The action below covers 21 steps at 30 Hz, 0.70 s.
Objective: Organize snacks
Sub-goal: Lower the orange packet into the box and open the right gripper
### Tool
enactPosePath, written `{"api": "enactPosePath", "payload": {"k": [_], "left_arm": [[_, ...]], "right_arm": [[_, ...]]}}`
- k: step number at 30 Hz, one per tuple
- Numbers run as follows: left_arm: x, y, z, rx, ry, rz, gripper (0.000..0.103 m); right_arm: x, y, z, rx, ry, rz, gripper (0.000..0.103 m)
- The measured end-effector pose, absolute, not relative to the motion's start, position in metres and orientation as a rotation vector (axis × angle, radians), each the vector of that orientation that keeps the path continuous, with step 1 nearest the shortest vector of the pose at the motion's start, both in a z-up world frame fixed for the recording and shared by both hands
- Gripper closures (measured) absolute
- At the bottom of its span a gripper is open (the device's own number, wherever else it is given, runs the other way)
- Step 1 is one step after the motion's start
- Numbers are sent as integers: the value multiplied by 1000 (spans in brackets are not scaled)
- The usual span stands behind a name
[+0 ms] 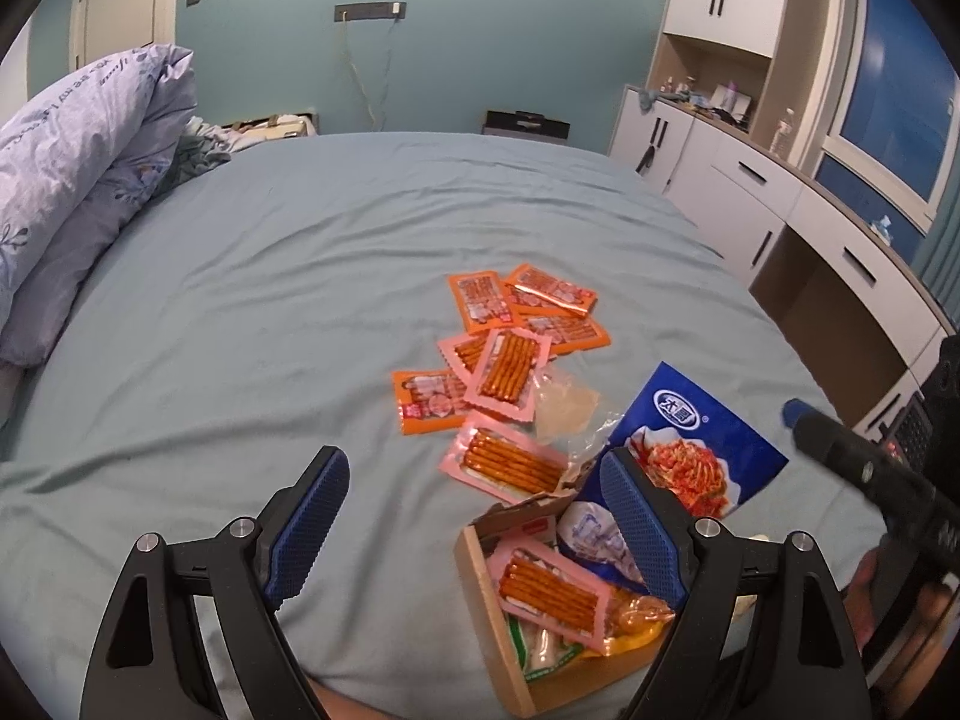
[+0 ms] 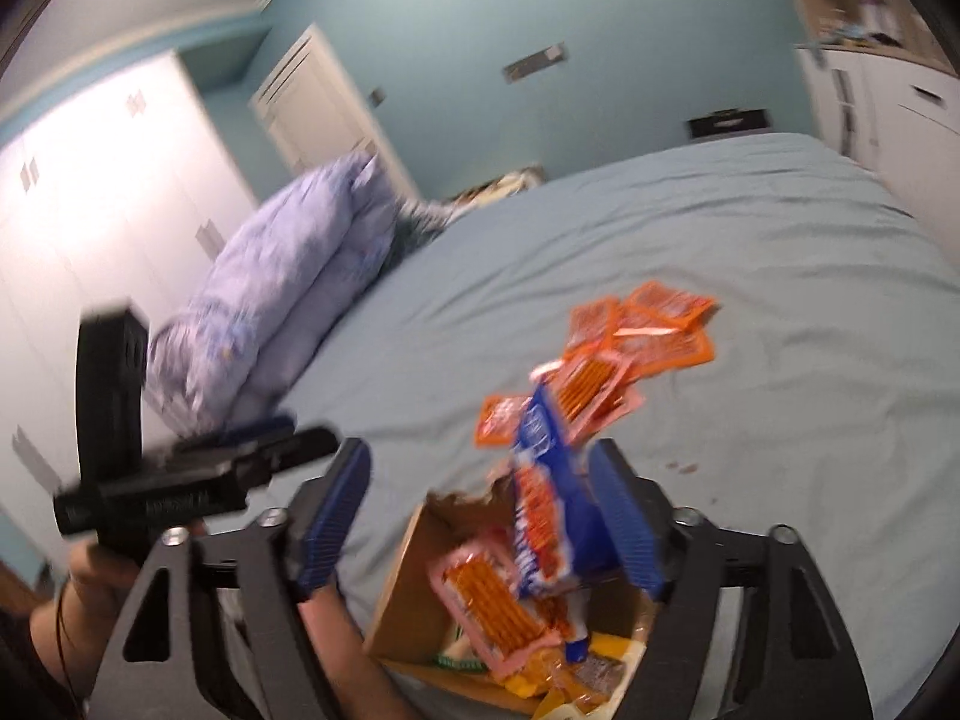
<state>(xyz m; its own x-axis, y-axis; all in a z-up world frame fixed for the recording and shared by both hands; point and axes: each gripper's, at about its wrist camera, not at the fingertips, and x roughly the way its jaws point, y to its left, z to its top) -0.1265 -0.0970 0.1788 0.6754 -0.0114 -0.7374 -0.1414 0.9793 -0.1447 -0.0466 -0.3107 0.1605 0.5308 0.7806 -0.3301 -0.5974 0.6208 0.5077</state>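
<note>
Brown cardboard box (image 1: 480, 588) part-filled; orange and pink snack packets (image 1: 504, 348) remained on bed; left gripper (image 1: 474, 534) open, empty; right gripper (image 2: 480, 534) open beside blue packet (image 2: 549, 516).

The left tool (image 1: 474, 516) is level with its blue-padded fingers (image 1: 312, 528) spread wide apart, nothing between them; the right tool (image 2: 480, 516) is tilted and blurred, fingers (image 2: 624, 528) likewise wide apart, a bare hand (image 2: 90, 594) gripping the left handle

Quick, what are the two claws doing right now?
Left gripper: open, holding nothing.
Right gripper: open wide; the blue bag sits between its fingers, apparently unclamped.
</note>
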Motion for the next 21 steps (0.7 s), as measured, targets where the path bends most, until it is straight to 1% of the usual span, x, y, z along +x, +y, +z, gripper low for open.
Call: {"api": "enactPosePath", "payload": {"k": [5,8,14,18,21], "left_arm": [[-120,-90,176,-203,858,90,16],[-110,-85,176,-205,884,83,16],[-72,-75,160,-148,996,120,16],[-57,-64,149,-122,1032,140,16],[-48,-53,141,-140,1061,146,16]], "right_arm": [[-40,-339,157,443,615,706,23],[-41,-348,158,433,647,580,23],[-35,-361,157,501,724,499,23],[-20,-368,169,434,712,469,23],[-5,-353,175,364,694,436,23]]}}
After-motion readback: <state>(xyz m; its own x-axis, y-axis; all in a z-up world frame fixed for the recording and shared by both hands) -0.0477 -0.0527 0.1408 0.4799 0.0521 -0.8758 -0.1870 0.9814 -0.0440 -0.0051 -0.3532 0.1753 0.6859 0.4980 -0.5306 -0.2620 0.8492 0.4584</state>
